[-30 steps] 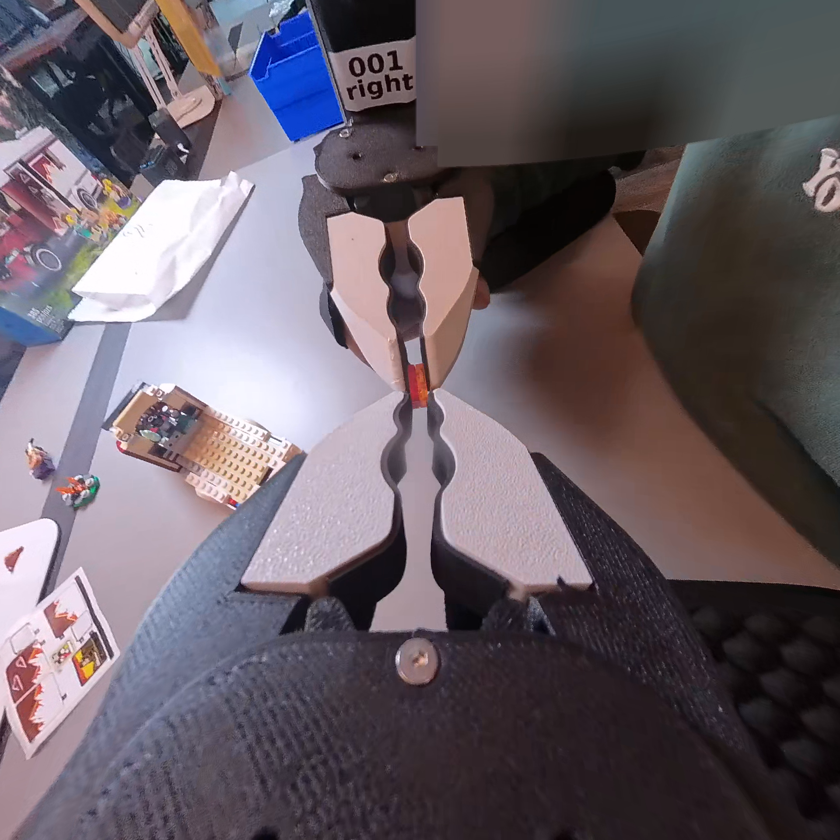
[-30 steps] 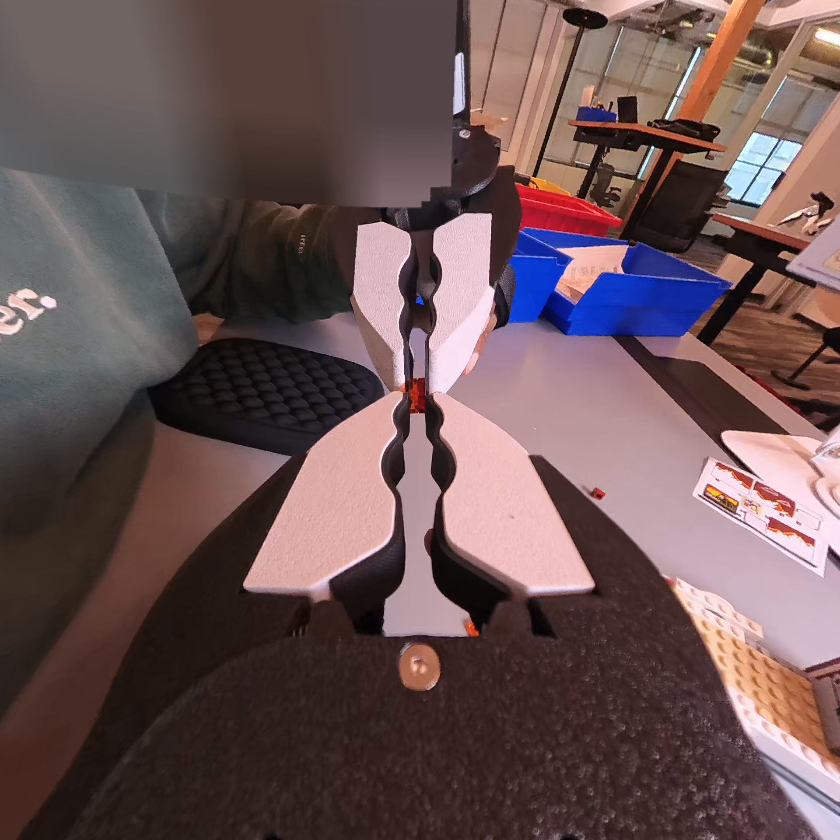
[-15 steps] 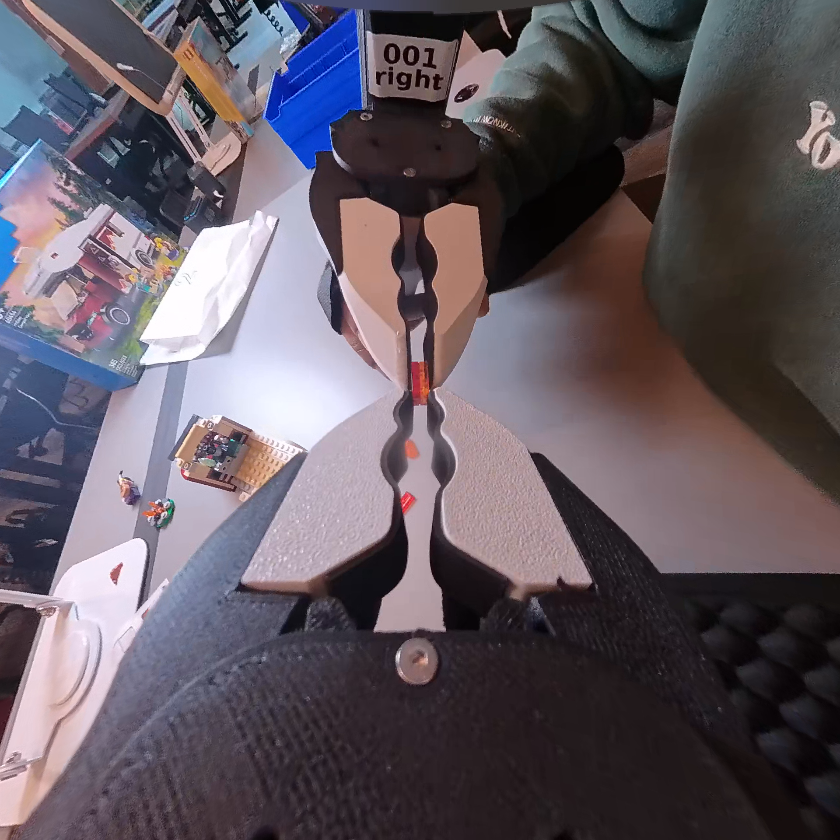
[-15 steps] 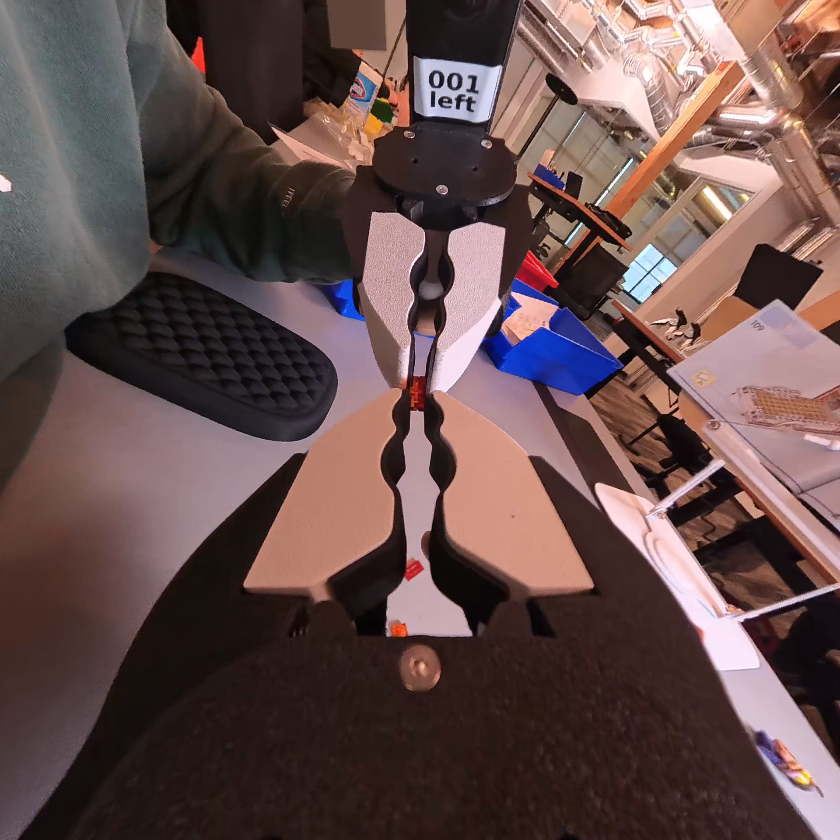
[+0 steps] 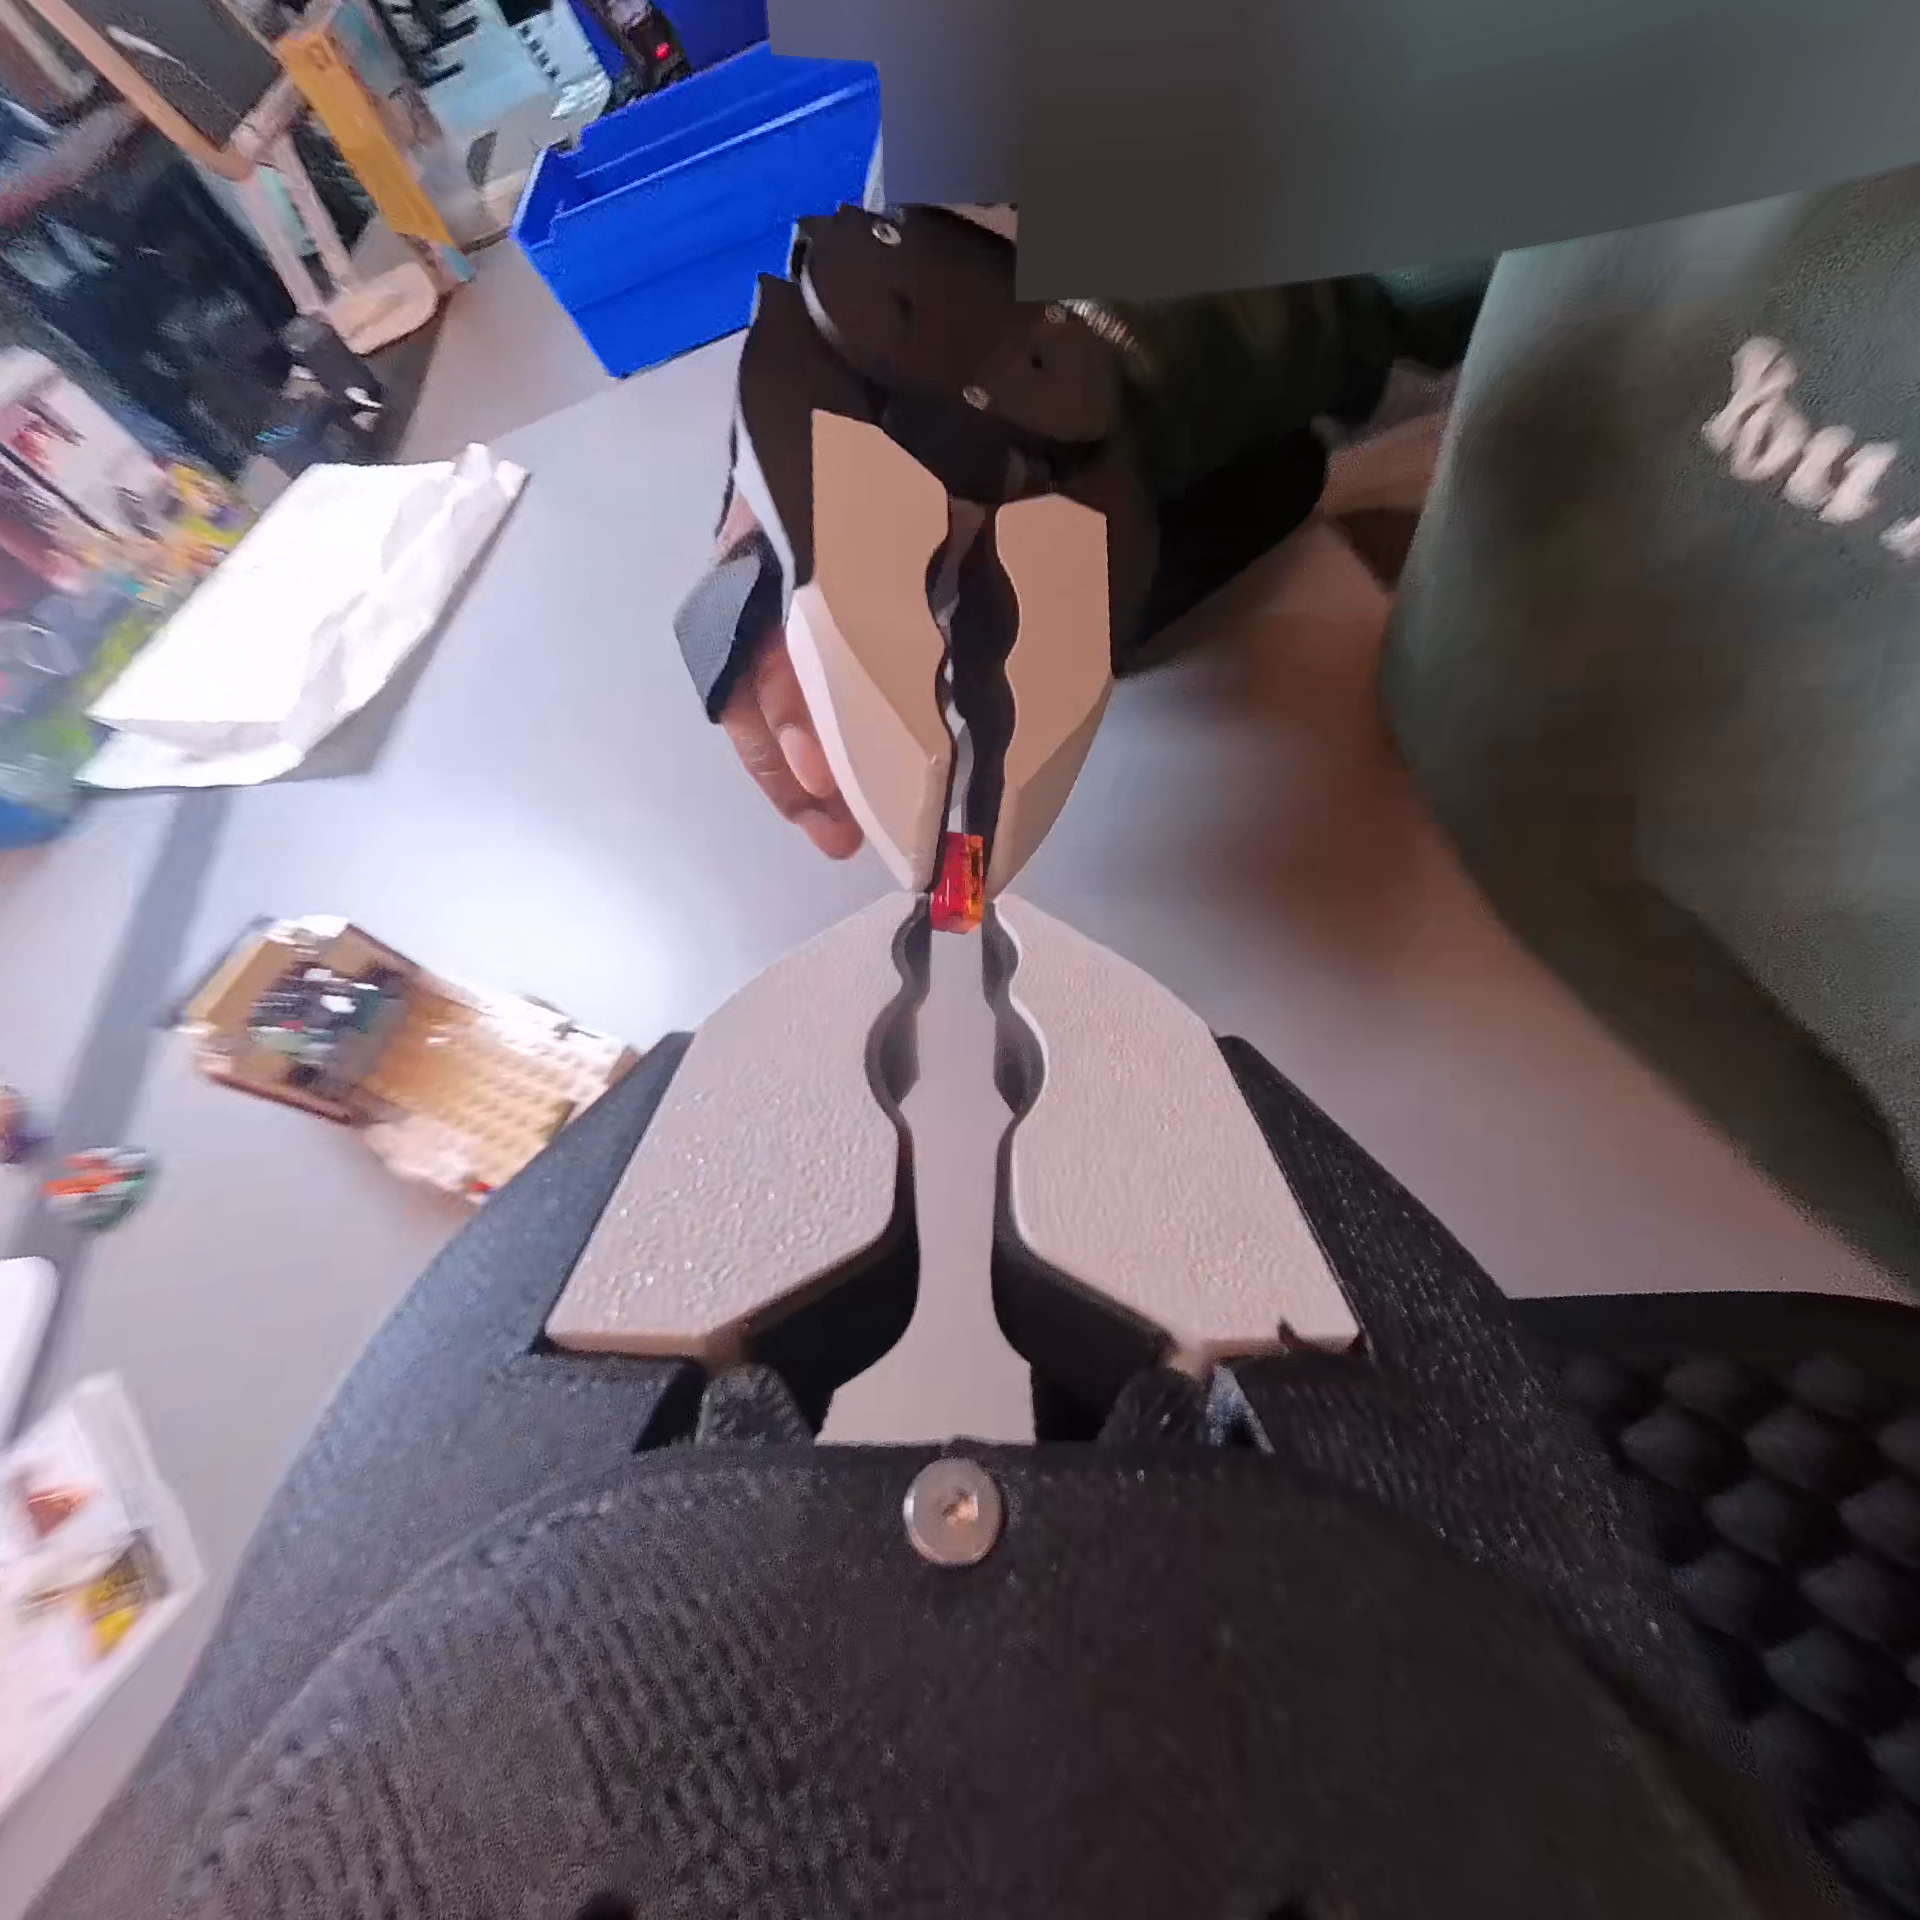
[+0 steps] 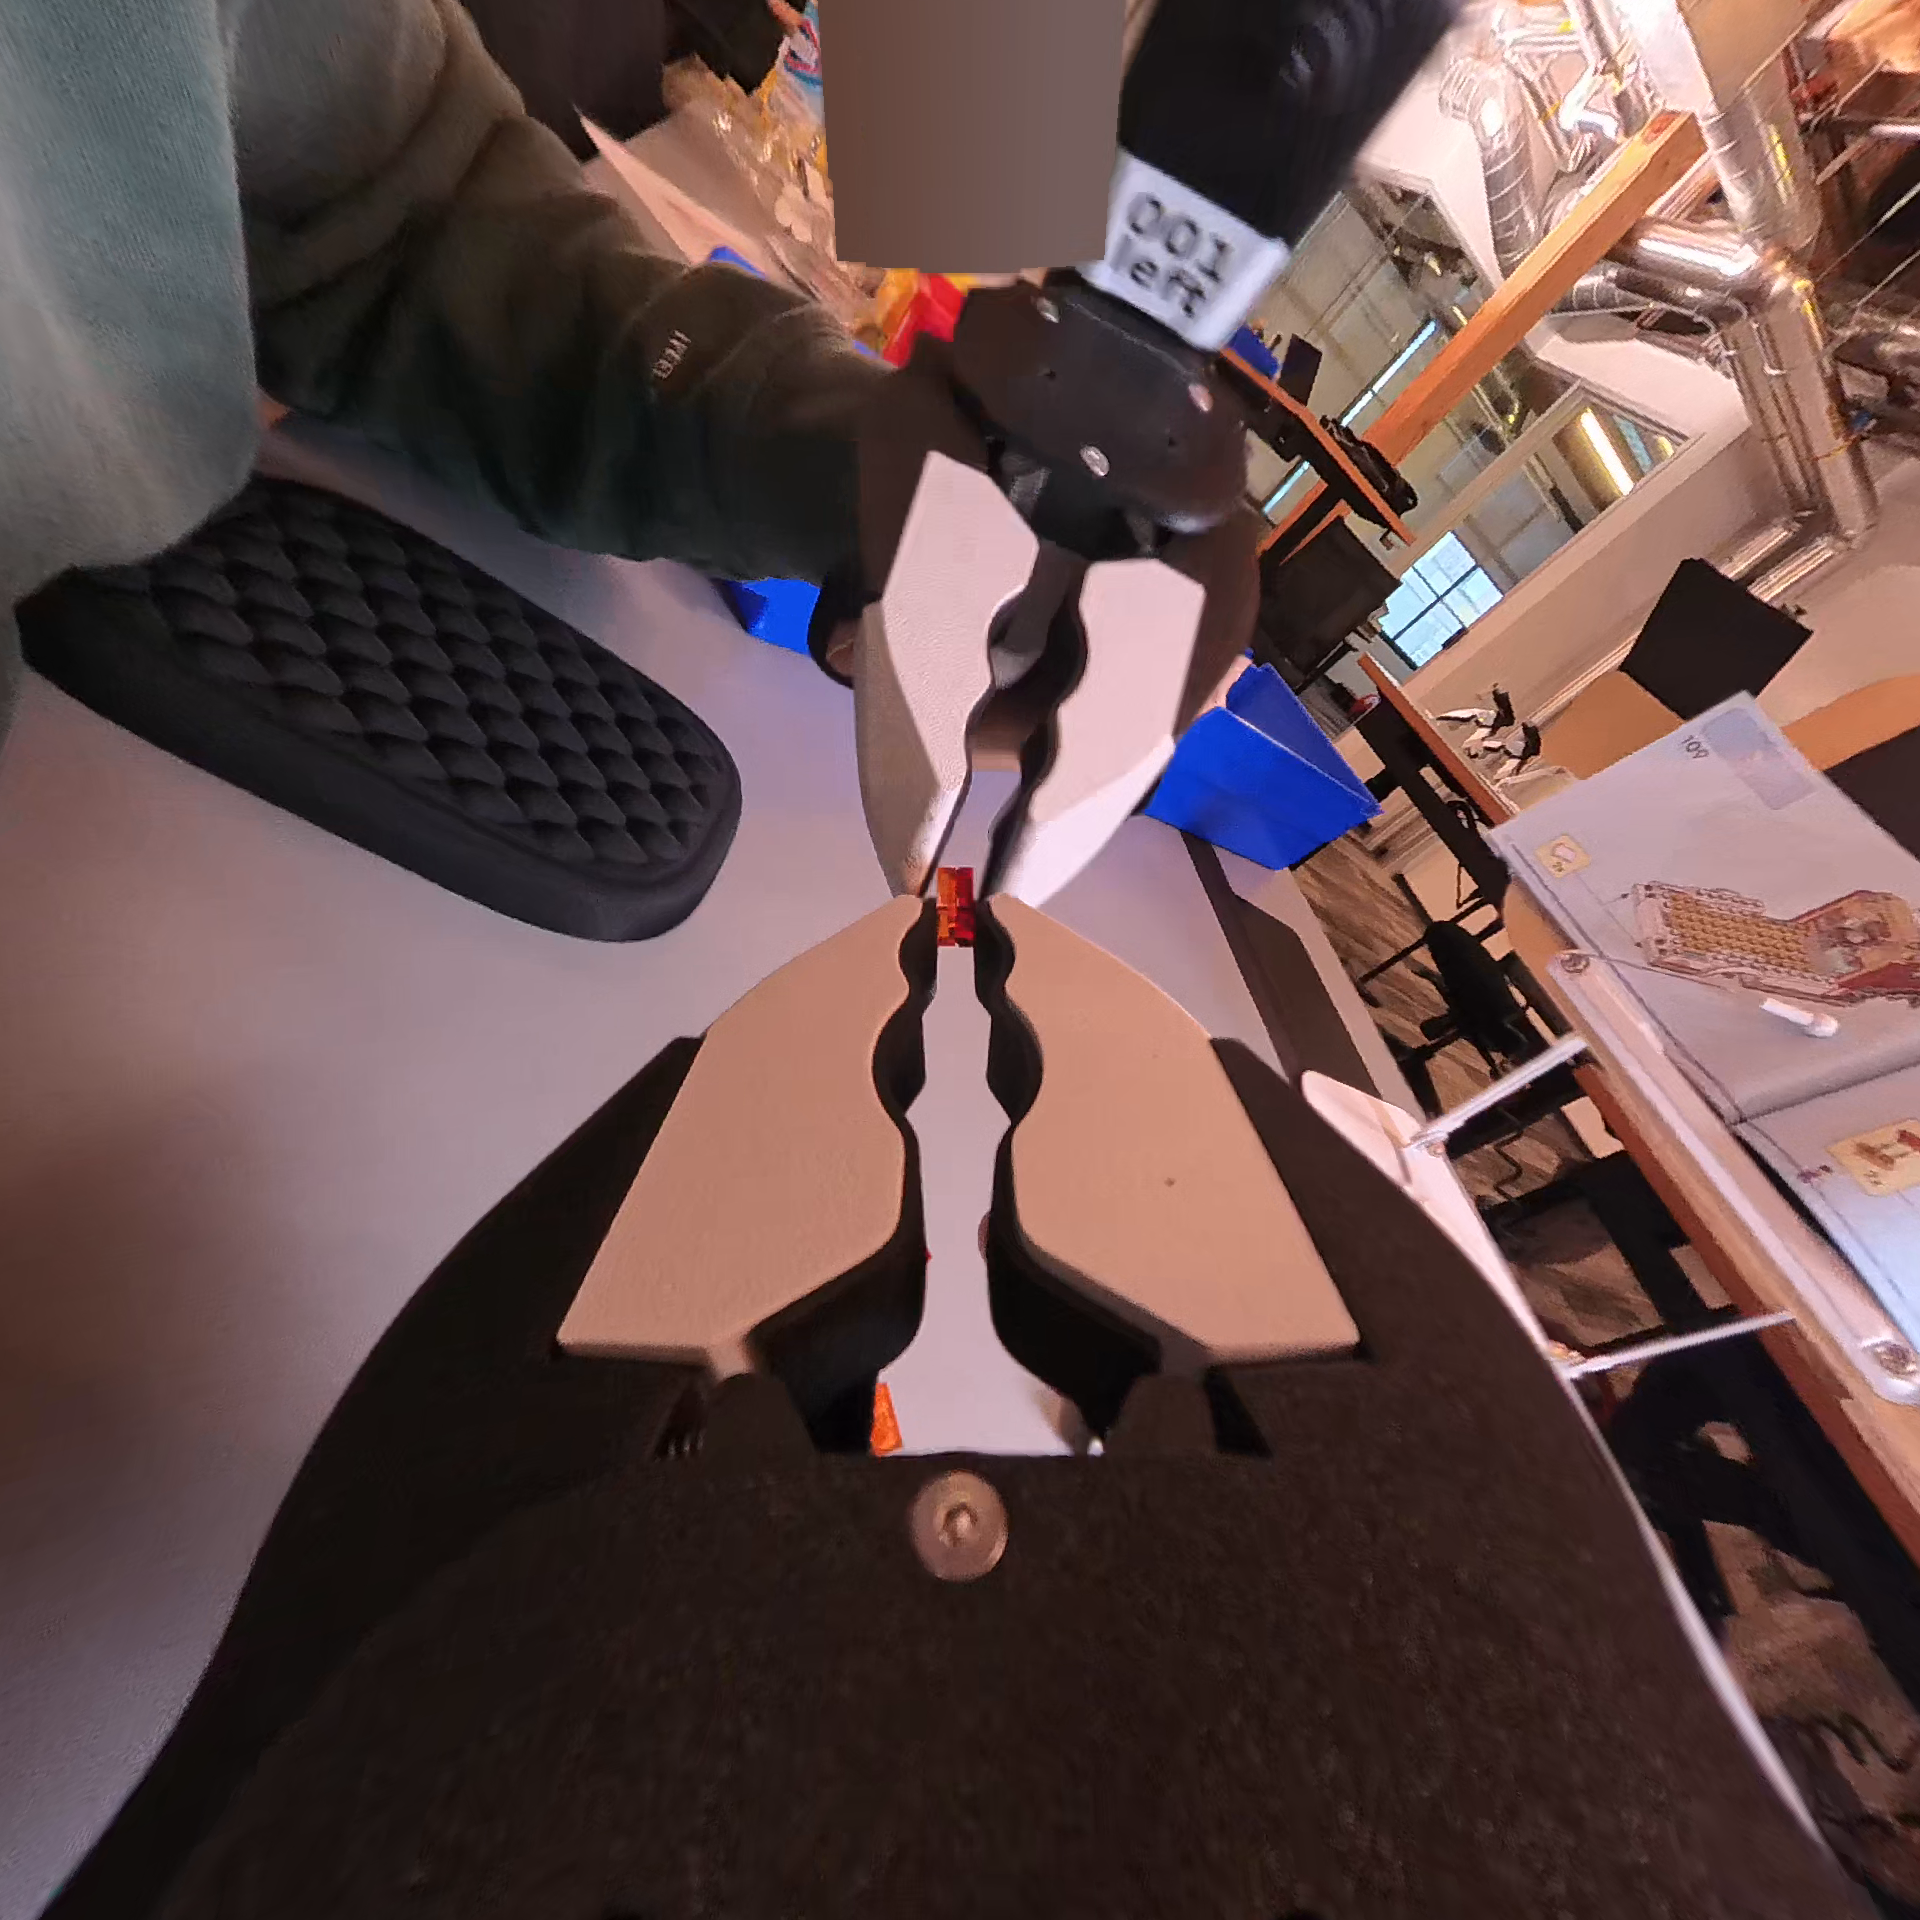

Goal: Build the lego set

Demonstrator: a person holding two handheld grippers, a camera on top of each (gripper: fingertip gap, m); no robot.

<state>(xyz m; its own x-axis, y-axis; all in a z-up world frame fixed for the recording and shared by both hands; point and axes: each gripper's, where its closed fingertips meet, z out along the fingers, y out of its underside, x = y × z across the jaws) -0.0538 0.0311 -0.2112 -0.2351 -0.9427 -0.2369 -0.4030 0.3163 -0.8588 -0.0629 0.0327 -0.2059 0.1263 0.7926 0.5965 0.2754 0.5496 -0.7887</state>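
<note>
Your left gripper (image 5: 956,920) and right gripper (image 6: 956,920) meet tip to tip at frame centre. Both are nearly closed, pinching the small red-orange piece (image 5: 957,896). Its long axis runs along both finger lines.

White label (image 6: 1184,260) with printed characters is seen on a black handle (image 6: 1278,94), upper centre-right of the right wrist view. White lettering is carried by the green sweatshirt (image 5: 1808,457), right edge of the left wrist view, partly cut off. Small cuff print (image 6: 675,353) is noted, too small to read. A page number is printed on the instruction booklet (image 6: 1704,821), at right.
</note>
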